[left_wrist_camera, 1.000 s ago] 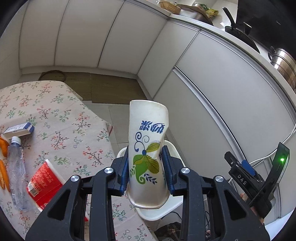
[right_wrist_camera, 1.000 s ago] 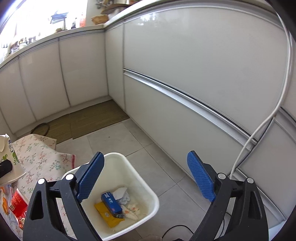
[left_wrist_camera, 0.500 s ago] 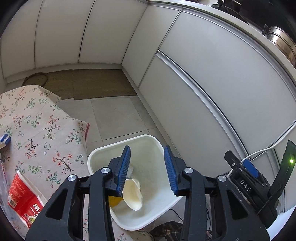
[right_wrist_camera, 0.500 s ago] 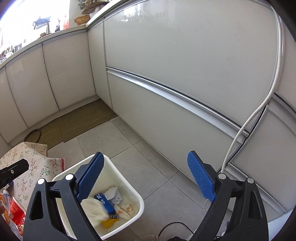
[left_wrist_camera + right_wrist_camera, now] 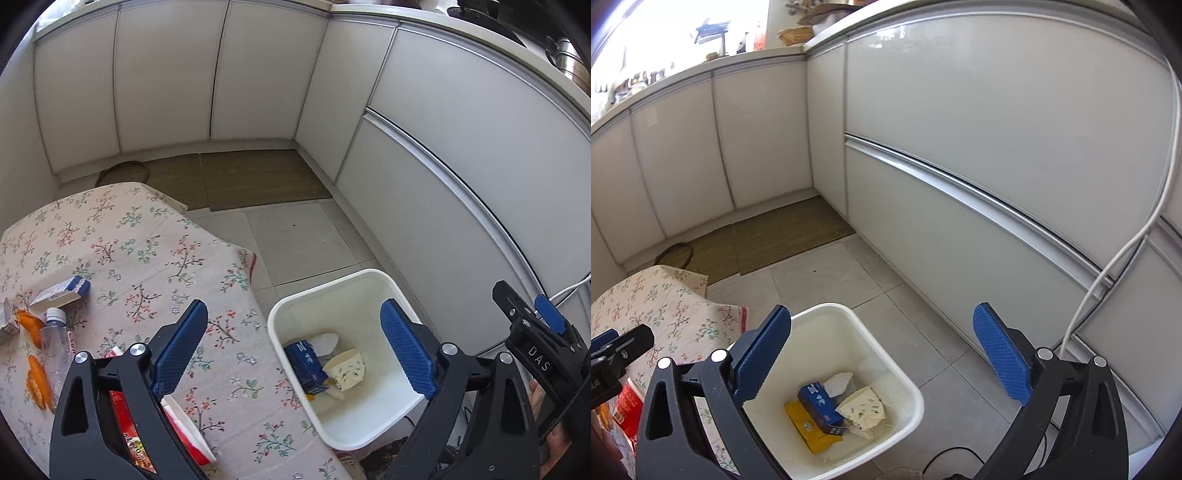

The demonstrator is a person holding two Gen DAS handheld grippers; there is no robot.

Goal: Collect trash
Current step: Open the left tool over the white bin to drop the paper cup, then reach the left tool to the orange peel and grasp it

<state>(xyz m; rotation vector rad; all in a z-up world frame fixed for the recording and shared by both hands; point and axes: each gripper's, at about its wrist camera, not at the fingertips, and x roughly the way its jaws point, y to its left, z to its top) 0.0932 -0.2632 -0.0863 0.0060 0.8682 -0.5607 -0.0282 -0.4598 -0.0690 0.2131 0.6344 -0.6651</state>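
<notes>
A white bin (image 5: 369, 280) stands on the floor beside the table; it also shows in the right wrist view (image 5: 905, 384). Inside lie the crushed floral paper cup (image 5: 345, 369) (image 5: 862, 410), a blue box (image 5: 306, 362) (image 5: 820, 404), a yellow packet (image 5: 805, 432) and white paper. My left gripper (image 5: 291, 345) is open and empty above the bin's left rim. My right gripper (image 5: 882, 354) is open and empty above the bin. On the floral tablecloth (image 5: 147, 258) lie a red packet (image 5: 129, 432), a clear plastic bottle (image 5: 55, 347), orange peels (image 5: 35, 376) and a small carton (image 5: 61, 293).
White cabinet fronts (image 5: 960, 184) run along the back and right. A brown mat (image 5: 251, 177) lies on the tiled floor. A white cable (image 5: 1126, 251) hangs at the right. A dark cord (image 5: 945, 456) lies on the floor by the bin.
My left gripper opened and dropped the paper cup into the bin, then opened wider and swung left toward the table. My right gripper stayed open over the bin.
</notes>
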